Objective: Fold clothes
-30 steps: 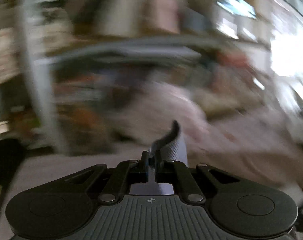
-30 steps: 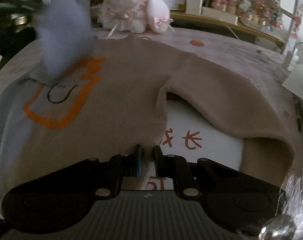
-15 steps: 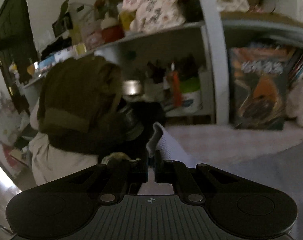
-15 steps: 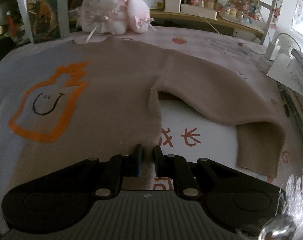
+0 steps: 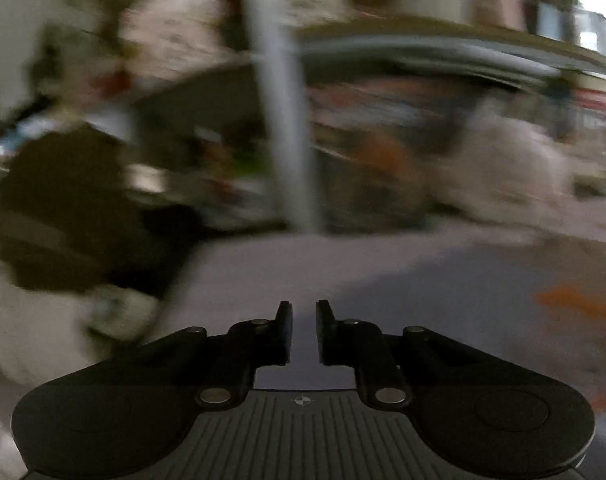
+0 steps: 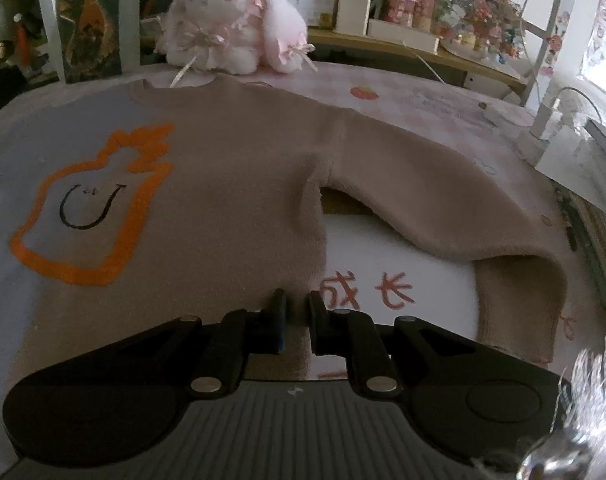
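Note:
A sweater (image 6: 231,184), beige on the right and pale blue on the left, lies flat on the table with an orange outline drawing (image 6: 103,208) on its front. Its beige sleeve (image 6: 443,208) stretches out to the right. My right gripper (image 6: 297,304) is shut on the sweater's near hem beside the side seam. The left wrist view is blurred. There, my left gripper (image 5: 303,316) hovers over the pale blue cloth (image 5: 343,272), its jaws opening with a clear gap and nothing between them.
A pink plush toy (image 6: 231,28) sits at the table's far edge before shelves of books and boxes. A white sheet with red characters (image 6: 383,280) lies under the sleeve. A white charger (image 6: 543,136) stands at the right. A shelf post (image 5: 287,120) and dark bundle (image 5: 71,208) stand ahead of the left gripper.
My left gripper let go of the pale blue cuff it held and its jaws parted; its view swung sideways. The right gripper kept its hold on the hem.

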`<state>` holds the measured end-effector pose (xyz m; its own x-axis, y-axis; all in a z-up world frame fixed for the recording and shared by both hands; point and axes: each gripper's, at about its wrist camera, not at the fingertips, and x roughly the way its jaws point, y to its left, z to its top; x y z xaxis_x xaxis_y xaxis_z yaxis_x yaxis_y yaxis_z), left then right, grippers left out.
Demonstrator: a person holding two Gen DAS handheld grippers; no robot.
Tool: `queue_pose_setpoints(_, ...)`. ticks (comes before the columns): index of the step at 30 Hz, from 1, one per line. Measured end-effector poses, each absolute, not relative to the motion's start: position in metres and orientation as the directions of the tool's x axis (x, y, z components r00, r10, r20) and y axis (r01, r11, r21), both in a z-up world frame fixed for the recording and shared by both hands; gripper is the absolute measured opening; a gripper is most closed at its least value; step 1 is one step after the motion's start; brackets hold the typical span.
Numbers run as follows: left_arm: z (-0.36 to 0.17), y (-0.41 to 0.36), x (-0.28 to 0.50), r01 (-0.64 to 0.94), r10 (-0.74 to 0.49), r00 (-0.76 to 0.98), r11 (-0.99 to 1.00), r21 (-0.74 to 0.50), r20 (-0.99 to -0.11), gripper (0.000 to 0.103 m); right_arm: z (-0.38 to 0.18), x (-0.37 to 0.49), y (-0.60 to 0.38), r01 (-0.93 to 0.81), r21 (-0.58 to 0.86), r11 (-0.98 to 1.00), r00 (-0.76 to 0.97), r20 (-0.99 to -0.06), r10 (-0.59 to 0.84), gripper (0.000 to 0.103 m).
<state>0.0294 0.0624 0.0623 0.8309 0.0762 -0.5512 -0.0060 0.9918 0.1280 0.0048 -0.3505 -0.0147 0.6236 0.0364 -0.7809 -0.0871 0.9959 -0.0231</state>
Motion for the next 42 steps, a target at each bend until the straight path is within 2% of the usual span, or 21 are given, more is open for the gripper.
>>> queue_pose_setpoints(3, 0.034, 0.018, 0.022, 0.100, -0.054, 0.776, 0.994, 0.038, -0.628, 0.017, -0.015, 0.011, -0.350, -0.107, 0.001, 0.994, 0.630, -0.774, 0.069, 0.012)
queue_pose_setpoints(7, 0.008, -0.016, 0.008, 0.127, -0.057, 0.720, 0.991, 0.051, -0.691, 0.017, -0.015, 0.019, -0.357, -0.110, 0.065, 0.992, 0.622, -0.774, 0.120, 0.012)
queue_pose_setpoints(9, 0.002, -0.021, 0.000, 0.127, -0.057, 0.703, 0.991, 0.046, -0.709, 0.017, -0.011, 0.020, -0.377, -0.056, 0.181, 0.982, 0.615, -0.769, 0.177, 0.012)
queue_pose_setpoints(11, -0.004, -0.025, -0.007, 0.126, -0.052, 0.688, 0.991, 0.048, -0.724, 0.020, -0.007, 0.018, -0.405, 0.033, 0.331, 0.943, 0.628, -0.741, 0.238, 0.020)
queue_pose_setpoints(12, -0.006, -0.027, -0.011, 0.125, -0.046, 0.681, 0.991, 0.053, -0.731, 0.020, -0.005, 0.016, -0.423, 0.086, 0.398, 0.914, 0.647, -0.720, 0.252, 0.031)
queue_pose_setpoints(13, -0.009, -0.028, -0.014, 0.127, -0.046, 0.672, 0.990, 0.055, -0.739, 0.021, -0.004, 0.014, -0.441, 0.137, 0.462, 0.876, 0.666, -0.697, 0.263, 0.038)
queue_pose_setpoints(15, -0.014, -0.033, -0.018, 0.131, -0.034, 0.654, 0.989, 0.068, -0.756, 0.021, -0.003, 0.014, -0.469, 0.203, 0.533, 0.821, 0.698, -0.667, 0.261, 0.042)
queue_pose_setpoints(17, -0.017, -0.038, -0.023, 0.127, -0.016, 0.664, 0.988, 0.092, -0.748, 0.022, -0.005, 0.018, -0.497, 0.275, 0.588, 0.761, 0.718, -0.651, 0.244, 0.049)
queue_pose_setpoints(19, -0.018, -0.038, -0.024, 0.109, -0.005, 0.668, 0.990, 0.091, -0.744, 0.023, -0.012, 0.020, -0.524, 0.352, 0.656, 0.668, 0.736, -0.635, 0.235, 0.050)
queue_pose_setpoints(21, -0.018, -0.036, -0.023, 0.089, 0.001, 0.668, 0.993, 0.081, -0.744, 0.028, -0.022, 0.023, -0.545, 0.416, 0.714, 0.563, 0.746, -0.622, 0.237, 0.050)
queue_pose_setpoints(23, -0.018, -0.035, -0.022, 0.074, 0.013, 0.667, 0.994, 0.083, -0.745, 0.032, -0.025, 0.028, -0.557, 0.463, 0.728, 0.506, 0.747, -0.628, 0.220, 0.049)
queue_pose_setpoints(26, -0.017, -0.034, -0.021, 0.064, 0.019, 0.663, 0.994, 0.083, -0.749, 0.034, -0.029, 0.040, -0.566, 0.526, 0.698, 0.486, 0.722, -0.669, 0.179, 0.033)
queue_pose_setpoints(27, -0.017, -0.034, -0.021, 0.063, 0.020, 0.661, 0.995, 0.083, -0.750, 0.034, -0.028, 0.044, -0.567, 0.545, 0.676, 0.495, 0.707, -0.689, 0.163, 0.016)
queue_pose_setpoints(28, -0.017, -0.034, -0.021, 0.062, 0.021, 0.660, 0.995, 0.082, -0.751, 0.034, -0.024, 0.047, -0.566, 0.533, 0.670, 0.517, 0.713, -0.685, 0.153, 0.007)
queue_pose_setpoints(30, -0.016, -0.035, -0.021, 0.060, 0.027, 0.660, 0.994, 0.089, -0.751, 0.034, -0.002, 0.046, -0.557, 0.418, 0.676, 0.607, 0.783, -0.607, 0.137, 0.006)
queue_pose_setpoints(34, -0.017, -0.036, -0.022, 0.047, 0.034, 0.663, 0.995, 0.087, -0.748, 0.034, 0.058, 0.024, -0.521, 0.034, 0.585, 0.810, 0.921, -0.333, 0.202, 0.006)
queue_pose_setpoints(36, -0.017, -0.036, -0.023, 0.041, 0.035, 0.664, 0.996, 0.084, -0.747, 0.034, 0.057, 0.021, -0.519, 0.047, 0.553, 0.832, 0.924, -0.339, 0.174, 0.006)
queue_pose_setpoints(38, -0.017, -0.035, -0.023, 0.040, 0.035, 0.664, 0.996, 0.082, -0.746, 0.034, 0.038, 0.033, -0.521, 0.203, 0.477, 0.855, 0.867, -0.493, 0.069, 0.006)
queue_pose_setpoints(40, -0.017, -0.034, -0.022, 0.043, 0.031, 0.663, 0.996, 0.080, -0.748, 0.034, 0.008, 0.049, -0.530, 0.338, 0.434, 0.836, 0.748, -0.663, 0.042, 0.009)
queue_pose_setpoints(41, -0.016, -0.034, -0.022, 0.048, 0.031, 0.660, 0.995, 0.082, -0.751, 0.034, -0.001, 0.052, -0.533, 0.369, 0.436, 0.821, 0.718, -0.695, 0.046, 0.011)
queue_pose_setpoints(42, -0.015, -0.034, -0.021, 0.054, 0.032, 0.654, 0.995, 0.089, -0.756, 0.035, -0.010, 0.055, -0.536, 0.400, 0.436, 0.806, 0.687, -0.725, 0.051, 0.018)
